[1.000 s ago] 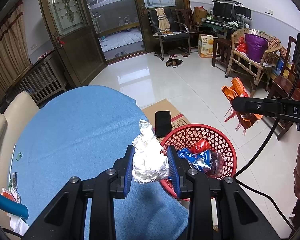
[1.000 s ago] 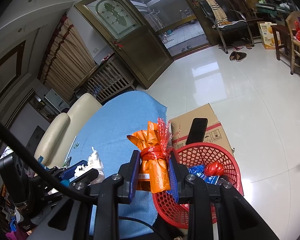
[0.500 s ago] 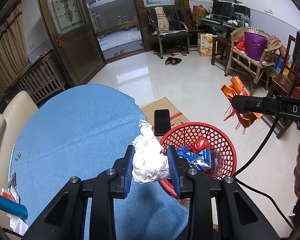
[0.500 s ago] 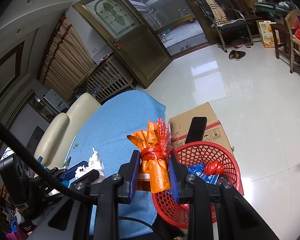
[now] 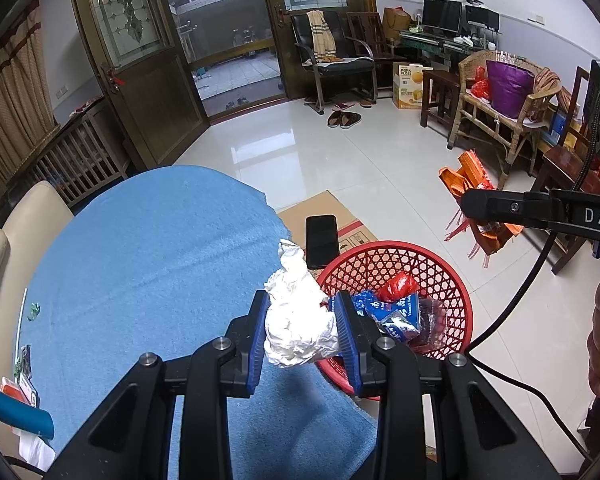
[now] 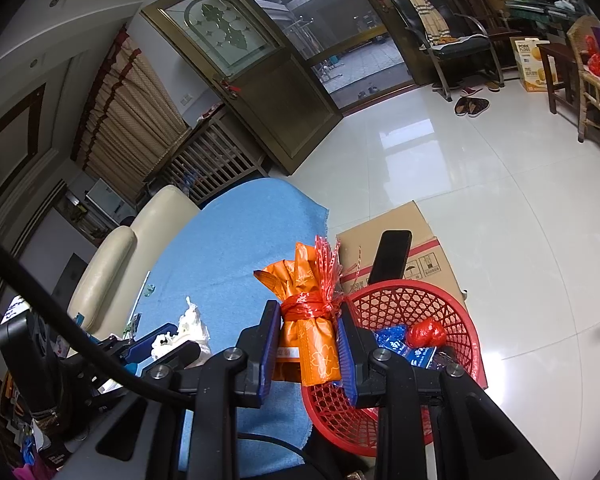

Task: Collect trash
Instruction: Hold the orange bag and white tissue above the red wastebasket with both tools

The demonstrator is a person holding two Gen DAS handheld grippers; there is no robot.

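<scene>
The left hand-held gripper (image 5: 302, 326) is clamped on a crumpled white paper wad (image 5: 298, 320); both blue pads press its sides, and the wad bulges above and below them. It is held above the edge of the blue-covered table (image 5: 148, 264), just beside the near rim of the red basket (image 5: 452, 280) — not yet over the opening.

The right hand-held gripper (image 6: 308, 350) is closed on an orange wrapper bundle (image 6: 306, 344) tied with red plastic strip. The grip sits below the tie, so the loose, flared top stands clear of the pads. This bundle also hangs at the basket's rim, on the table side.

The basket stands on the floor against the table edge, lower than the tabletop, which lets trash drop into it from table height. It already contains a blue packet (image 5: 396, 314) and a small red crumpled piece (image 5: 396, 286). A cardboard box (image 6: 400, 240) lies flat behind it with a dark phone (image 5: 321, 234) resting on top.

Judged stage: both items are picked and carried; release is pending. Each gripper probably needs to advance over the basket's open mouth before the pads separate — released here, either item could fall on the rim or the table cloth. The light paper wad may cling briefly to a pad.
</scene>
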